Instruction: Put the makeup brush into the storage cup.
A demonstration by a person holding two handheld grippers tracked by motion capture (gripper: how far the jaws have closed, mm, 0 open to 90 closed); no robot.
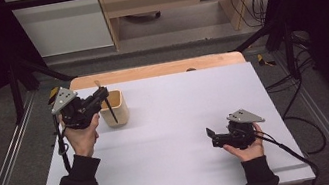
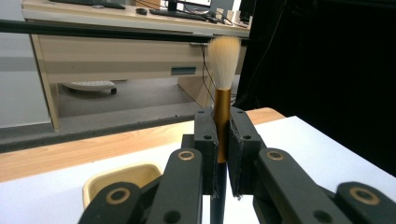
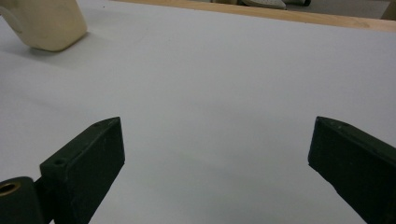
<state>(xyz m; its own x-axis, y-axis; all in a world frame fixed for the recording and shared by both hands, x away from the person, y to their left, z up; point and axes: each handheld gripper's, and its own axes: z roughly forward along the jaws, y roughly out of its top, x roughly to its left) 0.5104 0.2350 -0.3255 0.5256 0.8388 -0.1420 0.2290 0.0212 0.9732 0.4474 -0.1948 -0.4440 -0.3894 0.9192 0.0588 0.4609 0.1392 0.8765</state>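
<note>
Brush [image 2: 222, 93] is being clamped upright at its gold ferrule by the closed left gripper [image 2: 222, 154]; the handle should be lowered straight into the cup [image 1: 114, 109] directly below. Right gripper [image 3: 215, 154] is idling wide open, holding nothing.

From my seat, the white bench [image 1: 175, 136] lies wide open through the middle and far right, with plenty of room to sweep across. The one obstacle on it is the cream cup [image 1: 115, 109] at the far left, and the brush [image 2: 222, 93] stands upright over it, clamped in my left hand-held gripper [image 1: 102, 94], crowding that corner. My right hand-held gripper [image 1: 211, 134] sits near the front right, jaws spread, bare surface between it and the cup.
</note>
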